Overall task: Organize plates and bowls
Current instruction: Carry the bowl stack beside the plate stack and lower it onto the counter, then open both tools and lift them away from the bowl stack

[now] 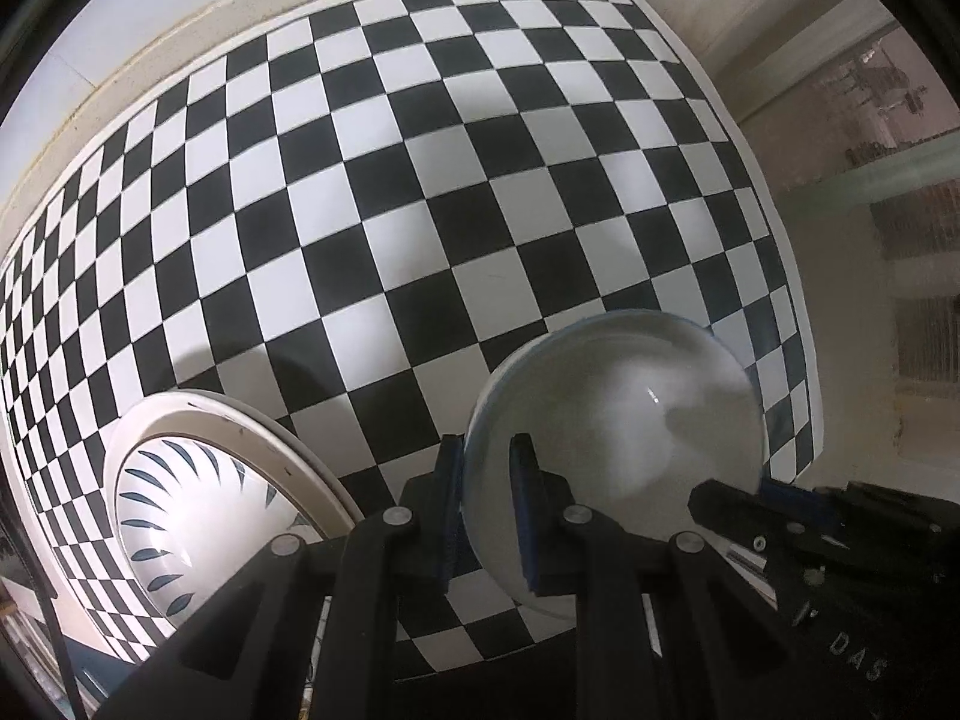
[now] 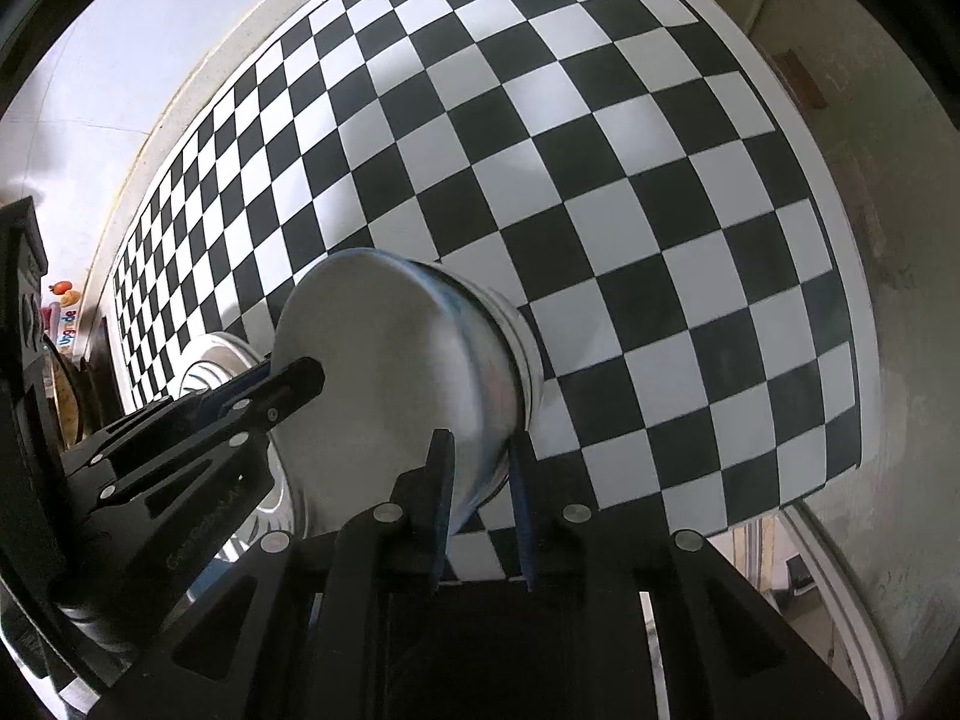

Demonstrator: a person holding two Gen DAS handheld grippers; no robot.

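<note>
Bowl [image 1: 618, 438] hangs over the checkered bench [image 1: 420, 180], left hand-held gripper [image 1: 487, 501] pinching its rim, right hand-held gripper [image 2: 480, 504] loosely straddling it; plate [image 1: 198, 480] waits near-left, stacking unfinished.

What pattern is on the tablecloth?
Black and white checks on the tablecloth, clearest in the left wrist view.

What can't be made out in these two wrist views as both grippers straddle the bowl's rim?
- Right wrist view: whether the right gripper pads press the bowl wall; the rim there is motion-blurred.
- Left wrist view: the bowl's near rim, hidden behind the left gripper.
- Left wrist view: the patterned plate, cut off by the gripper's frame and the picture edge.
- Right wrist view: the small colourful items at the left edge, too small to identify.
</note>
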